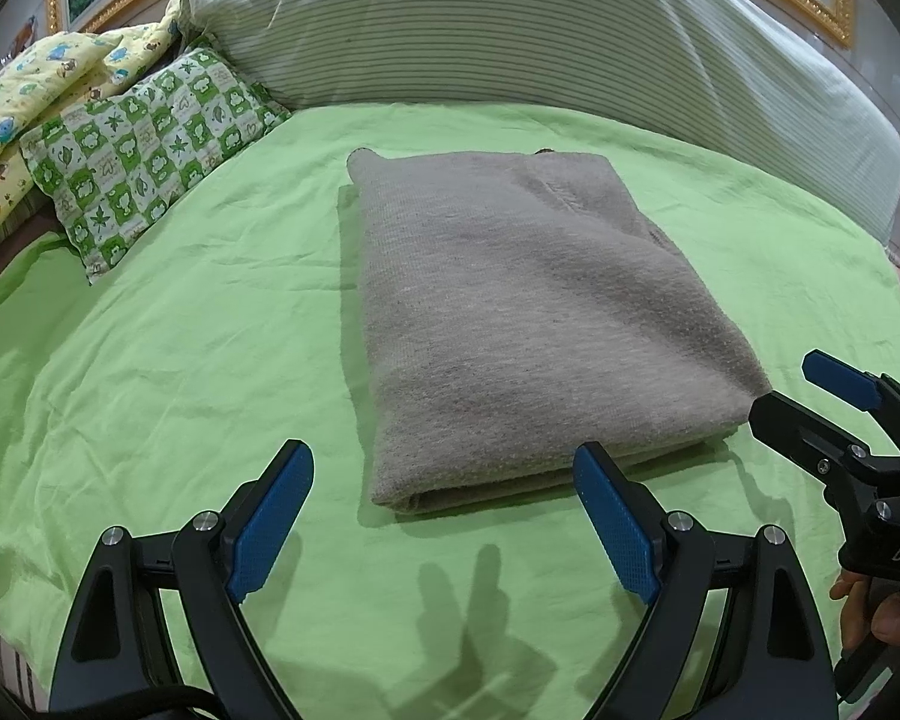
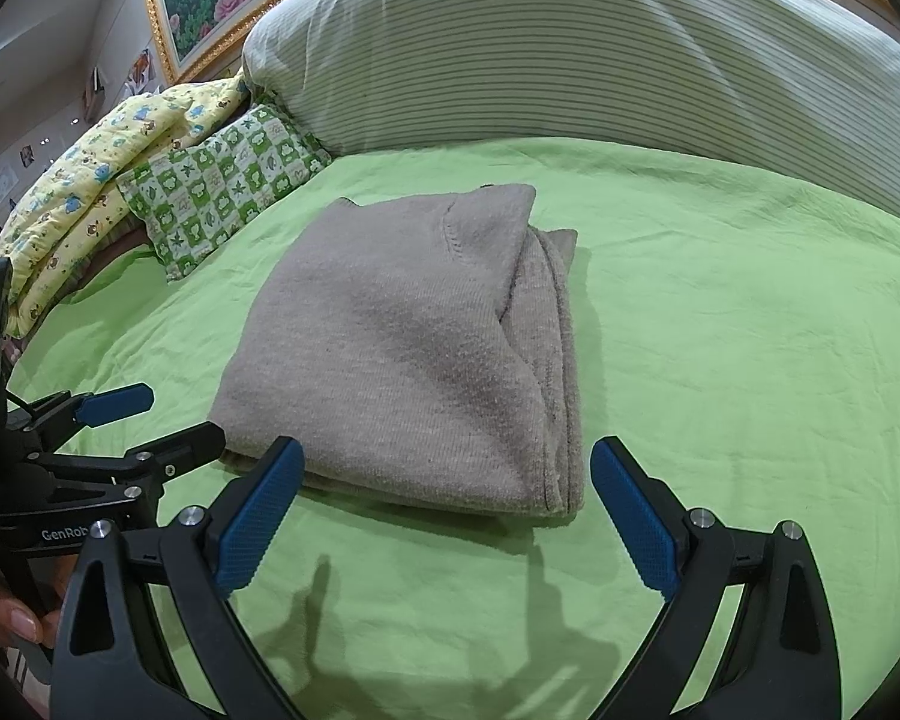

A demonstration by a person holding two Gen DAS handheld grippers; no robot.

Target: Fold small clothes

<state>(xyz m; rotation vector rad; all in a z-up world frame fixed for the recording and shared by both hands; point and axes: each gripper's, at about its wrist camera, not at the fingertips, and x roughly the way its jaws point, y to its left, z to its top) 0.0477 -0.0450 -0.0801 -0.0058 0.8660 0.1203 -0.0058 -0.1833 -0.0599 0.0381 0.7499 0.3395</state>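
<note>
The grey knit garment is laid folded in a neat rectangle mid-way across the green bedsheet, while the left gripper and right gripper are held spread apart and empty just short of its near edge, probably because folding is judged finished.

The left gripper is held low and level, jaws spread wide, blue pads facing inward, nothing between them. The right gripper is in the same pose alongside it, jaws equally wide and holding nothing. Bare fingers wrap the right handle; a thumb rests on the left handle.
</note>
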